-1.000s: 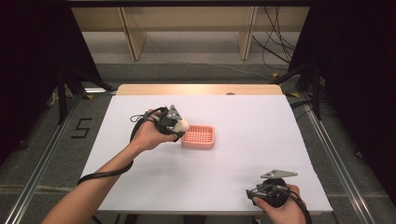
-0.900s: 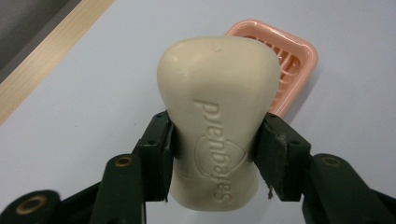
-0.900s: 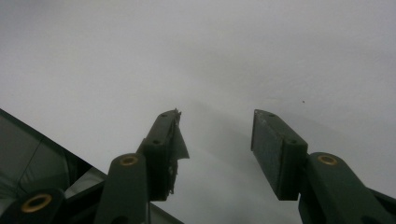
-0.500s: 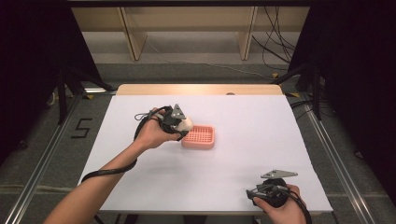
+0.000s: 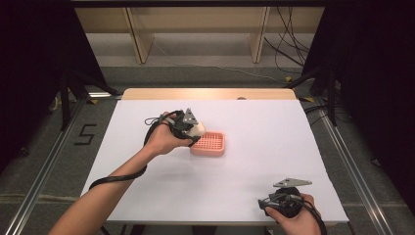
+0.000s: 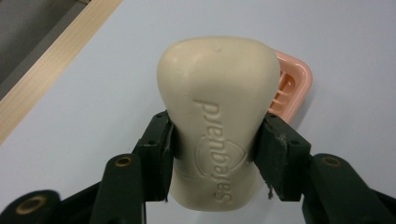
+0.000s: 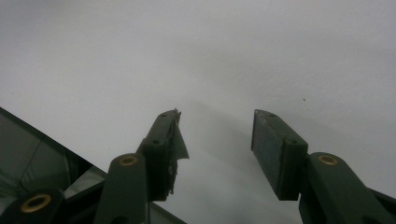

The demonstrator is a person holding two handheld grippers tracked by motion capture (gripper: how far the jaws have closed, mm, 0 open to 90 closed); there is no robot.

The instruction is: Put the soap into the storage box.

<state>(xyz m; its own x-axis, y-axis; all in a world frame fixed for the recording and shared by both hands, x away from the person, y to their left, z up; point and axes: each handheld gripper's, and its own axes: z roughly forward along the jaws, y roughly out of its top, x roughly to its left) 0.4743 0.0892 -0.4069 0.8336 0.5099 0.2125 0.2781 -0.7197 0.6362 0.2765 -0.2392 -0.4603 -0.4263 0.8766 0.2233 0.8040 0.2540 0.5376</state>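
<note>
High view: left gripper (image 5: 195, 128) pinching a soap (image 5: 197, 129) just left of the pink dish (image 5: 209, 143); right gripper (image 5: 274, 200) near the table (image 5: 274, 127) front edge. Left gripper view: soap (image 6: 219, 121) squeezed between both jaws, dish (image 6: 289, 91) peeking out behind it. Right gripper view: jaws spread, nothing between, just table (image 7: 233, 56).

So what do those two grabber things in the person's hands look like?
Each one is black, with two flat jaws that have brass-coloured rivets. The left gripper and the right gripper look like twins; a jaw pad of the right one is frayed. Each carries a grey three-cornered plate on top, and a black cable trails from the left one. The person's forearms are bare, with no sleeves.
</note>
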